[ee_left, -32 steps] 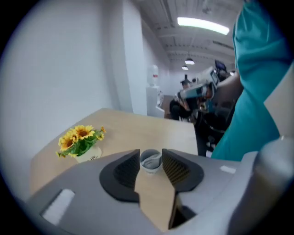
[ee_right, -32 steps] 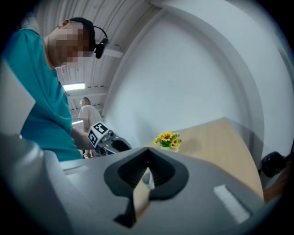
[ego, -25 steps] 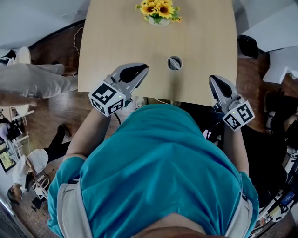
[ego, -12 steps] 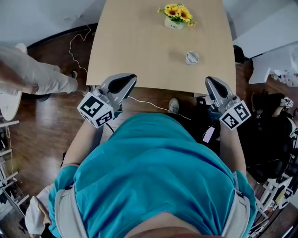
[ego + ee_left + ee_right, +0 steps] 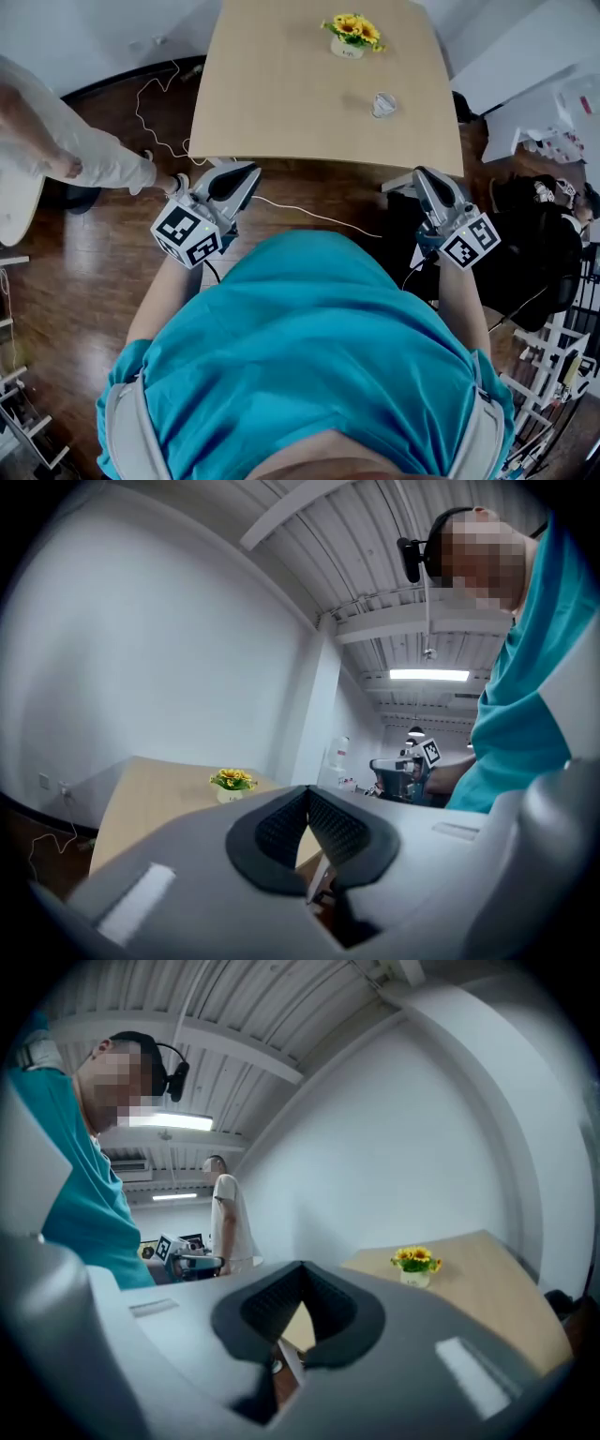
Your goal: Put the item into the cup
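Note:
A small white cup (image 5: 382, 105) stands on the light wooden table (image 5: 281, 103), right of the middle; I cannot tell what is inside it. Both grippers hang short of the table's near edge, over the wooden floor and close to the person's body. My left gripper (image 5: 246, 174) is shut with nothing between its pads. My right gripper (image 5: 424, 176) is shut too and holds nothing. In the left gripper view the pads (image 5: 328, 822) meet at their tips, as do the pads (image 5: 328, 1302) in the right gripper view. No loose item shows in any view.
A pot of yellow flowers (image 5: 352, 33) stands at the table's far edge, also seen as the flowers (image 5: 232, 780) and flowers (image 5: 415, 1262). Another person's legs (image 5: 75, 150) are at the left. A white cable (image 5: 309, 214) runs across the floor. Dark furniture (image 5: 539, 244) stands at the right.
The table and the cup have drawn away towards the top of the head view. Both grippers, over the table's near edge a second ago, now hang over the floor.

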### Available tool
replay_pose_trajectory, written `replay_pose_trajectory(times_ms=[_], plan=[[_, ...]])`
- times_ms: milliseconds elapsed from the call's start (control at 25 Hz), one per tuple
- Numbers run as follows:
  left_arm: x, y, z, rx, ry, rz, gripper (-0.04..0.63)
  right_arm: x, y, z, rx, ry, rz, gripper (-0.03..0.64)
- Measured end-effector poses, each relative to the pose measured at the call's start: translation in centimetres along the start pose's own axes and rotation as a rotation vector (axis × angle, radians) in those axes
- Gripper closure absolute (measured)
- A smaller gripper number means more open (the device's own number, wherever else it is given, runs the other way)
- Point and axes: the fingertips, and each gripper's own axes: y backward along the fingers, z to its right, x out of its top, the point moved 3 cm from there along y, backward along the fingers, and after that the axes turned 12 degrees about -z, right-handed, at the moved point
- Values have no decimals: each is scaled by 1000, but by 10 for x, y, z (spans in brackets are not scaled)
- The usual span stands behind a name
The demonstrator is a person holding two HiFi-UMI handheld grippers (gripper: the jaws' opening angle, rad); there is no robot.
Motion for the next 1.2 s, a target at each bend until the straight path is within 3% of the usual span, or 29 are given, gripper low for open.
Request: replay_pose_trajectory(times_ms=[280,440,640,880,1200], plan=[[-9,-27,88,31,-8,5,594,-22,86,-3,42,58,28,615],[-23,-63,158,12,43,0,594,-57,139,-8,100,83,5,615],[-30,-76,202,73,45,6,594,-86,172,1,135,31,9,615],[-32,-40,197,143,30,39,594,-90,174,-18,126,36,38,615],[-49,-2,181,139,68,59,594,-82,144,-43,113,-18,51,617]])
